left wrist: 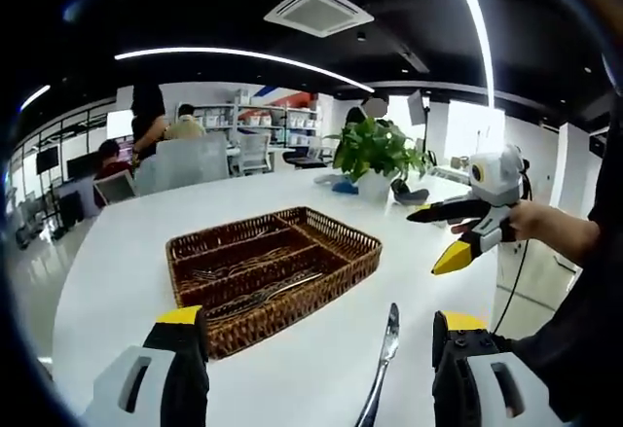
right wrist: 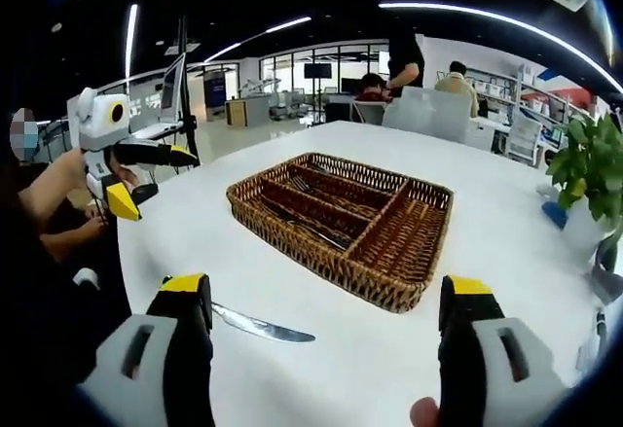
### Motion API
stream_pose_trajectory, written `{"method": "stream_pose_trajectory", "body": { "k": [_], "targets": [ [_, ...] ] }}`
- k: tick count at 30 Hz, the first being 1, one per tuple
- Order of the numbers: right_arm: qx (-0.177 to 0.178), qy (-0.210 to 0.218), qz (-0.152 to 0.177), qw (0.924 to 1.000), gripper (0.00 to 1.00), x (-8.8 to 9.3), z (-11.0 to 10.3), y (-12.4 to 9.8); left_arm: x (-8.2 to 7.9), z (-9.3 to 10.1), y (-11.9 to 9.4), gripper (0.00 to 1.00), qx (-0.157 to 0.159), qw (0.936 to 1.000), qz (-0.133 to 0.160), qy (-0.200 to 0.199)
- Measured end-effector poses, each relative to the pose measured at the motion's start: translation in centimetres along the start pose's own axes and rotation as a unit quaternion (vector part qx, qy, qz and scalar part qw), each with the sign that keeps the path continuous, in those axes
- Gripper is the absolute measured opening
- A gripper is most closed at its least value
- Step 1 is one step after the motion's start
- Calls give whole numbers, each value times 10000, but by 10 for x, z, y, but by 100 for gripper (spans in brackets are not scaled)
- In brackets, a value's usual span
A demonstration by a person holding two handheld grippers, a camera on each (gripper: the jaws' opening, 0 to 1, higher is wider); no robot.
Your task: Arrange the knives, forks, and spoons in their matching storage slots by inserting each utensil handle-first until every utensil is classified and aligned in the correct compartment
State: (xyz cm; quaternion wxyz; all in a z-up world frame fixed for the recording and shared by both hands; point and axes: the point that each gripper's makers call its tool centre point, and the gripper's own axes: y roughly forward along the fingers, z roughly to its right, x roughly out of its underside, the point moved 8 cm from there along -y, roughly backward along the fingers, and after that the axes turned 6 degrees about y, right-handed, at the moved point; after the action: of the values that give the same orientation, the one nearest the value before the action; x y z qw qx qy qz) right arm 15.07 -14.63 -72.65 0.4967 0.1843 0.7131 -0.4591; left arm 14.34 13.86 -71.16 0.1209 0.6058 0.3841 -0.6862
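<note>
Left gripper (left wrist: 316,349): black jaws with yellow tips spread wide at the near edge of the left gripper view, gripping nothing; seen from the right gripper view (right wrist: 136,179) it is also splayed and bare, held in a hand (right wrist: 58,189) off the table's left edge.
Right gripper (right wrist: 326,315): jaws wide apart, nothing between them; in the left gripper view (left wrist: 458,232) it hangs open above the table's right side.
Silver table knife (left wrist: 382,364): flat on the round white table (left wrist: 146,223), between the left gripper's jaws, near side of the basket; in the right gripper view (right wrist: 258,327) it lies just beside the left jaw.
Brown wicker cutlery basket (left wrist: 355,242): mid-table, with long compartments side by side; forks (left wrist: 229,271) and other silver utensils lie in some, the right compartment (right wrist: 404,237) looks bare.
Green potted plant (left wrist: 375,155): far right on the table, well beyond the basket.
People (left wrist: 146,121): at desks past the far edge.
</note>
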Motion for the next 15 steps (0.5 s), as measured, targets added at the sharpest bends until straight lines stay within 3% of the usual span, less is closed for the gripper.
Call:
{"method": "stream_pose_trajectory", "body": {
  "k": [5, 10, 15],
  "targets": [
    [-116, -299, -228, 9992, 98, 2, -2, -1, 4, 5, 2, 99, 153, 9997, -140, 142],
    [-334, -598, -584, 9959, 94, 9, -6, 1, 14, 22, 7, 94, 606, 9948, -605, 559],
    [-510, -787, -804, 9923, 89, 13, -9, 1, 20, 35, 11, 94, 938, 9901, -818, 655]
  ]
}}
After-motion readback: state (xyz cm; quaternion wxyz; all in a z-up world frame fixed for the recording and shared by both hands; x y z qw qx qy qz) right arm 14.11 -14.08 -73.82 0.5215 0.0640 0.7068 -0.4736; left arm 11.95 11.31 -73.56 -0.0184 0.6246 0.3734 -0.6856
